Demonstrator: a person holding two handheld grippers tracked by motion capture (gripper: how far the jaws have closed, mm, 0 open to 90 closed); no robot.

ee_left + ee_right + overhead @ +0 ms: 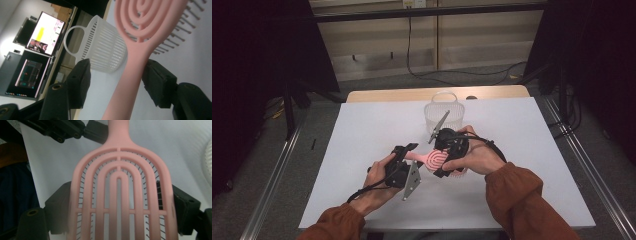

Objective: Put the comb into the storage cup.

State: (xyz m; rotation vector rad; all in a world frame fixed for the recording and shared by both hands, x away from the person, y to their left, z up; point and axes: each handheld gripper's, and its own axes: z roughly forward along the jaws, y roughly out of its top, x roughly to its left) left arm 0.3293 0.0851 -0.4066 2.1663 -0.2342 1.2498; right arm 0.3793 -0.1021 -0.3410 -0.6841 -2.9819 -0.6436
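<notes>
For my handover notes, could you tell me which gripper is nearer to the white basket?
Right. The right gripper, at the pink brush's head, sits just before the white basket; the left gripper, at the handle, is farther back.

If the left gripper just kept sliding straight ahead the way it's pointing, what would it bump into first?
Probably the right gripper, which clamps the head of the pink hairbrush just ahead of the left gripper. The white basket lies further on, though depth is hard to judge.

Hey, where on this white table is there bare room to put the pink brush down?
The white table is bare left of the left gripper, out to its left edge. It is bare too right of the right gripper, and along the near edge between the sleeves. It is crowded mid-table, where both grippers meet on the pink brush in front of the white basket.
</notes>
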